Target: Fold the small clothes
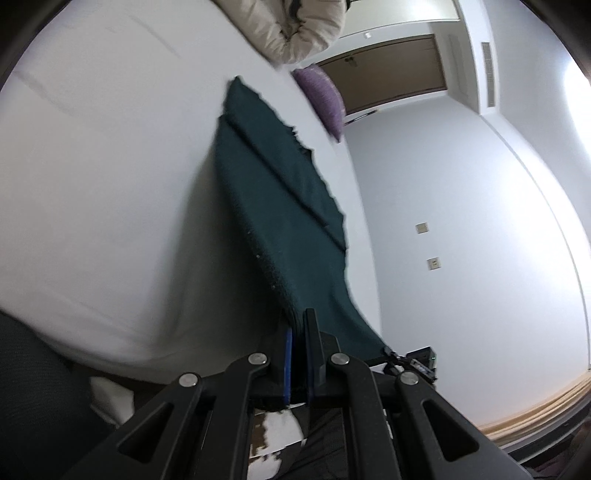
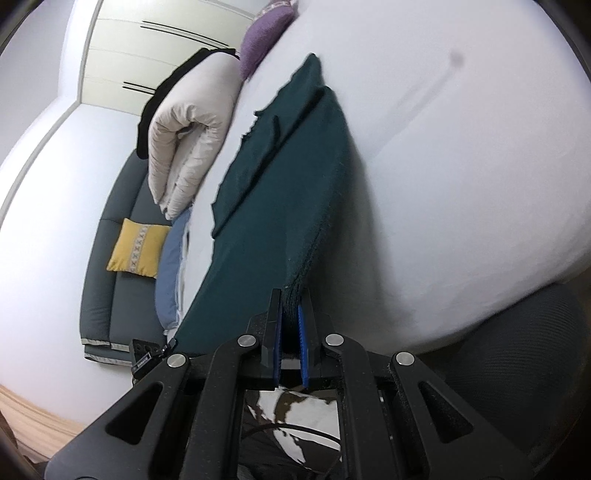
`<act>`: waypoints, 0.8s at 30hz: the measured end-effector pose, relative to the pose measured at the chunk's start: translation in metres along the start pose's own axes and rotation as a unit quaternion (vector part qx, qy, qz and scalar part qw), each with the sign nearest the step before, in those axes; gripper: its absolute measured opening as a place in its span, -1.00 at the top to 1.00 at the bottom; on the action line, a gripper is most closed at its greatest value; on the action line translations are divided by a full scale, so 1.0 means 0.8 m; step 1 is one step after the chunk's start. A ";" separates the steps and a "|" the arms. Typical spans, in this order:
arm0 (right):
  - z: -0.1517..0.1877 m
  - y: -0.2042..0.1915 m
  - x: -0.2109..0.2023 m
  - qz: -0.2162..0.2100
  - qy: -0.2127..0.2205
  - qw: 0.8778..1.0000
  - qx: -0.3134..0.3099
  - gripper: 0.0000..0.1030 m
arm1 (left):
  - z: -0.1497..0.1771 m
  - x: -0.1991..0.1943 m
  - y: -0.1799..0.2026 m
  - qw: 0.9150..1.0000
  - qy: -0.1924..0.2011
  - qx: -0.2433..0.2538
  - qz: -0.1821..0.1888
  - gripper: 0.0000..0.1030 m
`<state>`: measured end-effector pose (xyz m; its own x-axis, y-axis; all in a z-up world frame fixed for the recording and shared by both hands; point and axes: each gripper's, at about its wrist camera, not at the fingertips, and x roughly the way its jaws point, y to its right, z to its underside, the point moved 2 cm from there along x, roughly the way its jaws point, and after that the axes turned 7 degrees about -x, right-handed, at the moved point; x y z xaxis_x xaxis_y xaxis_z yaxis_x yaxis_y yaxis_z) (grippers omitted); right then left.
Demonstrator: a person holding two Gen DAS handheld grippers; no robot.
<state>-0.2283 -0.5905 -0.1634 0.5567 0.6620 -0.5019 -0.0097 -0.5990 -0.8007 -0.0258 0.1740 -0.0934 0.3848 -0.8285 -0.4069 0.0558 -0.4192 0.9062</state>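
My left claw is closed tight on the near edge of the dark green cloth, and my right claw pinches the same edge at its other corner. The part of the cloth between my fingers is hidden. From there the cloth stretches away over the white bed. Farther, a folded beige duvet and a purple pillow are partly cut off.

a home bedroom: white bed, purple cushion, wardrobe, door
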 end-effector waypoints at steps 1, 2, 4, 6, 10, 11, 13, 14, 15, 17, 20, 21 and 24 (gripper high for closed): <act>-0.004 -0.004 -0.001 -0.004 0.004 1.000 0.001 0.88 | -0.003 -0.002 0.004 1.000 0.001 0.001 0.006 0.88; -0.010 -0.008 -0.002 -0.009 0.010 1.000 0.002 0.88 | -0.006 -0.003 0.008 1.000 0.003 0.001 0.012 0.88; -0.022 -0.015 -0.006 -0.021 0.022 1.000 0.006 0.88 | -0.015 -0.003 0.017 1.000 0.007 -0.003 0.025 0.88; -0.035 -0.024 -0.008 -0.027 0.032 0.999 0.005 0.88 | -0.025 -0.002 0.026 0.999 0.011 -0.003 0.030 0.88; -0.064 -0.040 -0.010 -0.036 0.046 0.998 0.002 0.88 | -0.046 0.000 0.041 0.999 0.025 -0.003 0.039 0.88; -0.072 -0.046 -0.011 -0.038 0.049 0.998 -0.003 0.88 | -0.051 0.000 0.045 0.999 0.028 -0.003 0.040 0.88; -0.086 -0.057 -0.011 -0.043 0.055 0.998 -0.008 0.88 | -0.060 0.001 0.051 0.999 0.033 0.001 0.039 0.88; -0.093 -0.063 -0.011 -0.047 0.058 0.997 -0.012 0.88 | -0.066 0.003 0.053 0.999 0.036 0.003 0.037 0.88; -0.099 -0.069 -0.012 -0.049 0.061 0.997 -0.014 0.88 | -0.070 0.004 0.054 0.999 0.037 0.003 0.036 0.88; -0.111 -0.079 -0.012 -0.053 0.066 0.996 -0.020 0.88 | -0.081 0.007 0.058 0.999 0.041 0.004 0.034 0.88; -0.125 -0.094 -0.010 -0.056 0.073 0.995 -0.027 0.88 | -0.095 0.009 0.063 0.998 0.045 0.007 0.035 0.88; -0.130 -0.098 -0.009 -0.056 0.076 0.995 -0.028 0.88 | -0.098 0.008 0.064 0.998 0.046 0.007 0.035 0.88; -0.143 -0.106 -0.006 -0.056 0.080 0.995 -0.030 0.88 | -0.110 0.010 0.069 0.998 0.049 0.010 0.036 0.88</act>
<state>-0.1357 -0.5943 -0.0553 0.6765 0.6492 -0.3477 0.1077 -0.5543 -0.8253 0.0614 0.1769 -0.0366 0.4746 -0.8171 -0.3274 0.0062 -0.3688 0.9295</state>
